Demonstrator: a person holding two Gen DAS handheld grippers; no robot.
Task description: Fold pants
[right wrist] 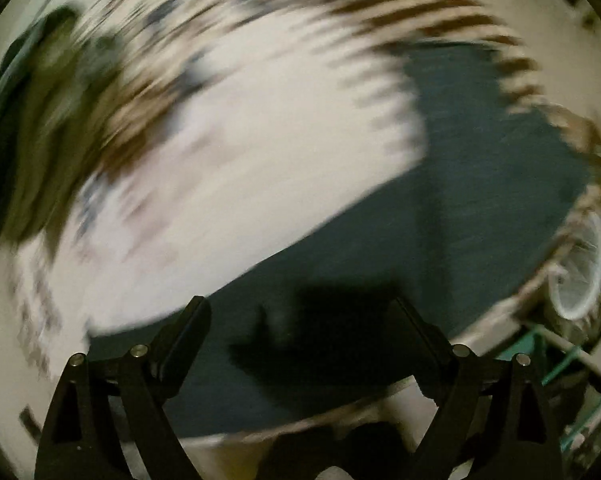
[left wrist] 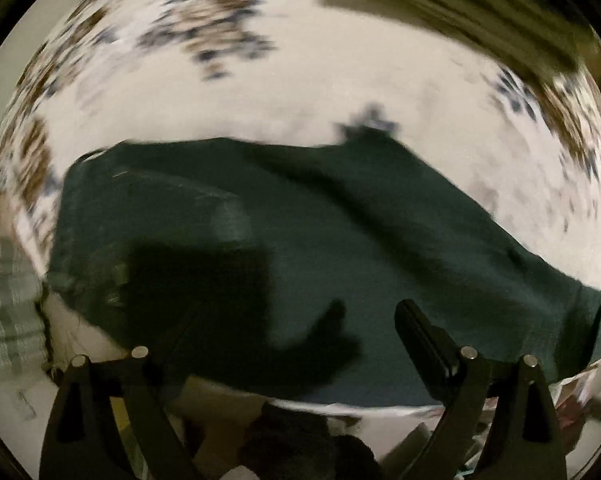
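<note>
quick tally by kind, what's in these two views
dark green pants: 1
patterned white bedspread: 1
claws: 2, left claw, right claw, both open above the pants
white basket: 1
total: 5

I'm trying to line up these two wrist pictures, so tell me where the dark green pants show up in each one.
Left wrist view: the dark green pants fill the middle and lower half, spread wide ahead of the open left tool.
Right wrist view: they run as a band from the lower centre up to the upper right, ahead of the open right tool.
Shared landmark: the white patterned bedspread beneath them.
</note>
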